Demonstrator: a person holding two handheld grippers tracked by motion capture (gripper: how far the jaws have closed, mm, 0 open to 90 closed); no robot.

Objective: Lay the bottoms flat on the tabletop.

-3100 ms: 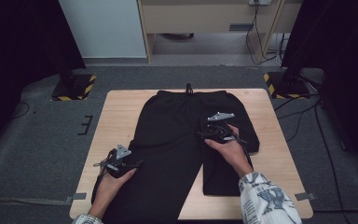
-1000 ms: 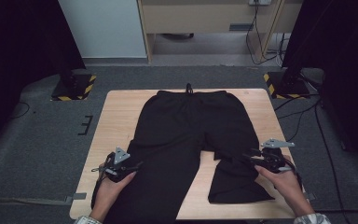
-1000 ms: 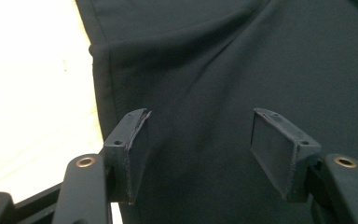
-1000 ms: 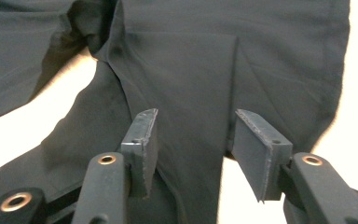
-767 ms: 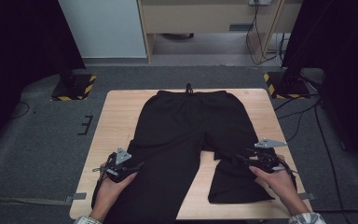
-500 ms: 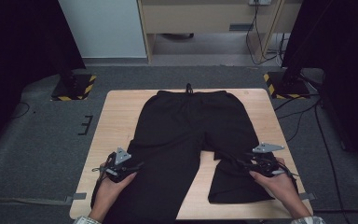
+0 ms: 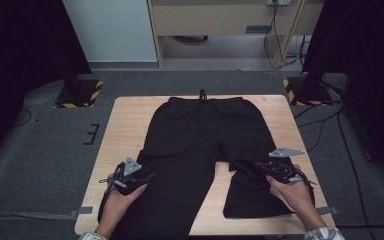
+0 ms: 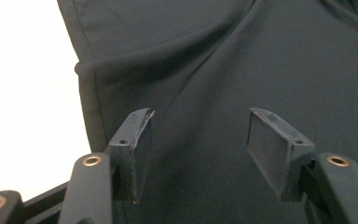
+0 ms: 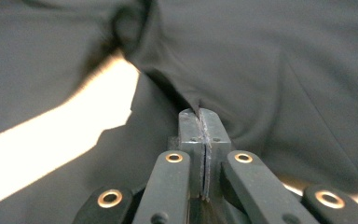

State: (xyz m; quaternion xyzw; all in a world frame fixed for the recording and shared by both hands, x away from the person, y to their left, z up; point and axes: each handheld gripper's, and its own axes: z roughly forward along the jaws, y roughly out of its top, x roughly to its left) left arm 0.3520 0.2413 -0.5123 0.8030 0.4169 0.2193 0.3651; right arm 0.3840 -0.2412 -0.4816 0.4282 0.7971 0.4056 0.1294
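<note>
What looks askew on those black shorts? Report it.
The black shorts lie mostly flat on the table, but one leg is kinked sideways, creased near the crotch. The right tool has just closed, pinching a ridge of that cloth. The left tool hangs open over the other leg.

Plain black trousers (image 7: pixel 200 145) lie on a pale, light-wood tabletop (image 7: pixel 125 120), over dark grey carpet (image 7: pixel 40 160). The left gripper (image 7: pixel 147 176) and right gripper (image 7: pixel 256 165) are black, each topped by a grey plate; in the gripper views their black fingers (image 8: pixel 135 144) show small brass-coloured rivets. Two black stands with yellow-and-black hazard stripes (image 7: pixel 96 94) flank the far corners, below a white panel (image 7: pixel 110 30) and a beige cabinet (image 7: pixel 220 15), and a sleeve (image 7: pixel 325 234) bears a grey-and-white pattern.
</note>
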